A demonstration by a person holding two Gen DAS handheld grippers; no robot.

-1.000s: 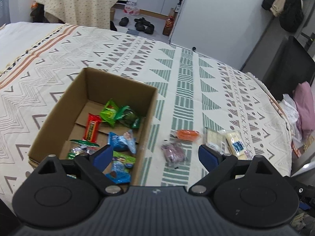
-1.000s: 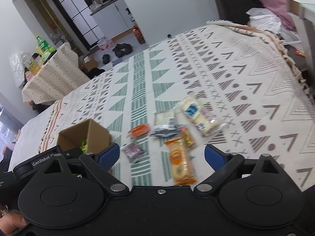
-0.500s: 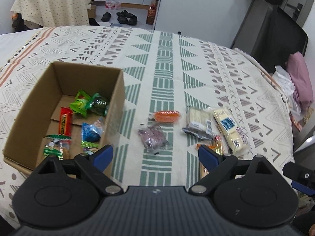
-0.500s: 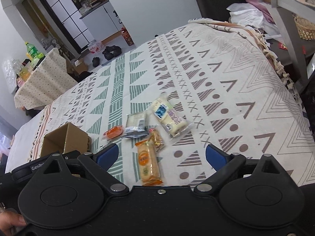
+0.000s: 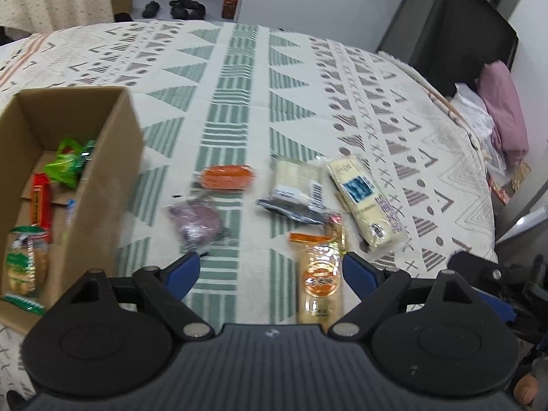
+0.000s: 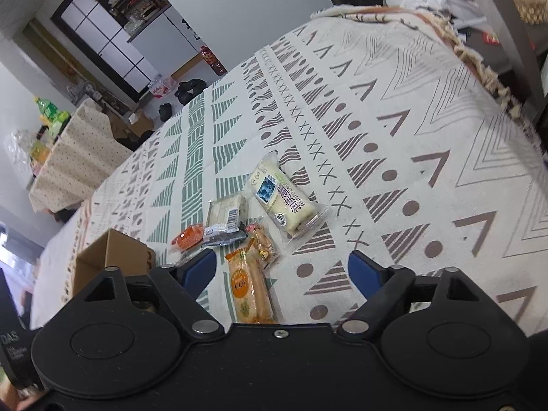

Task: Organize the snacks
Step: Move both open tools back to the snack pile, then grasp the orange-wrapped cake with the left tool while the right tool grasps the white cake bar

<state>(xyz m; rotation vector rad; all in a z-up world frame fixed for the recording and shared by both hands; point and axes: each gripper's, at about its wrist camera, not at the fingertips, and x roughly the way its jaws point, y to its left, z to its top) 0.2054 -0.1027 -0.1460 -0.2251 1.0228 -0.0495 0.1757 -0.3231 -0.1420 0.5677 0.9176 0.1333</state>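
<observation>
Both grippers hover wide open and empty above a patterned bedspread (image 5: 239,78). An orange-wrapped snack bar (image 5: 320,279) lies just ahead of the left gripper (image 5: 269,270), near its right finger, and likewise between the fingers of the right gripper (image 6: 282,270). Other snacks (image 5: 363,202) lie beyond; a cardboard box (image 5: 102,185) sits left.

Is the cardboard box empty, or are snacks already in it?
Partly filled. The open-topped cardboard box holds a green packet, a red bar and a cracker pack, with bare floor between them.
</observation>
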